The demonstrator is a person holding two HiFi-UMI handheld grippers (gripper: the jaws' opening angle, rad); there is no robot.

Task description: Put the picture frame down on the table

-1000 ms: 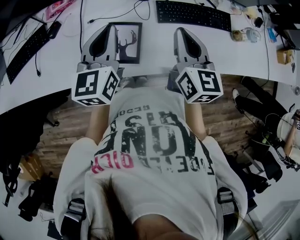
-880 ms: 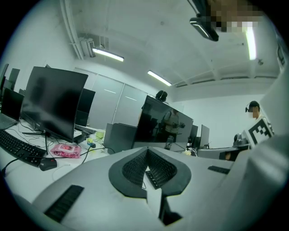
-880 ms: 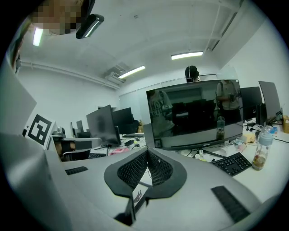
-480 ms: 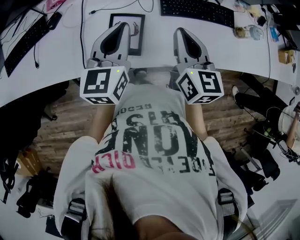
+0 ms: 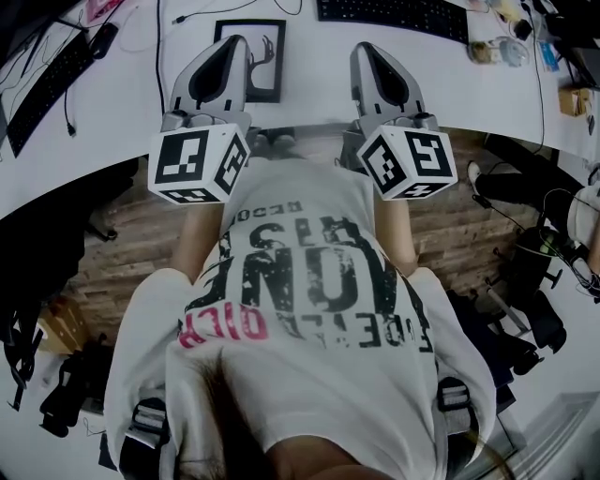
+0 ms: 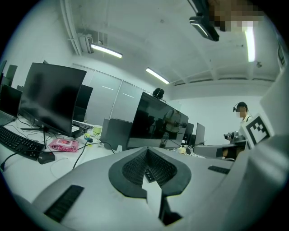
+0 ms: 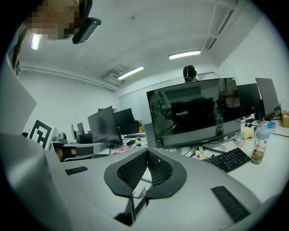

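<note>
Picture frame [image 5: 255, 58]: black, stag print; it lay apparently flat on the white table [image 5: 309, 89], its left part hidden behind your left gripper [image 6: 146, 151]. Left gripper: jaws pressed together, nothing held. Right gripper [image 7: 147, 151]: jaws likewise together, empty, near the frame. Keyboard [image 5: 394, 14]: beyond. Handling: you needed only to check that the frame rested fully down, away from the table edge.

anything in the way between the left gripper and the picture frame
Nothing visible. The picture frame lies flat on the table. In the head view, the left gripper, fingers shut on nothing, overlaps the frame's left side. The keyboard sits off right.
</note>
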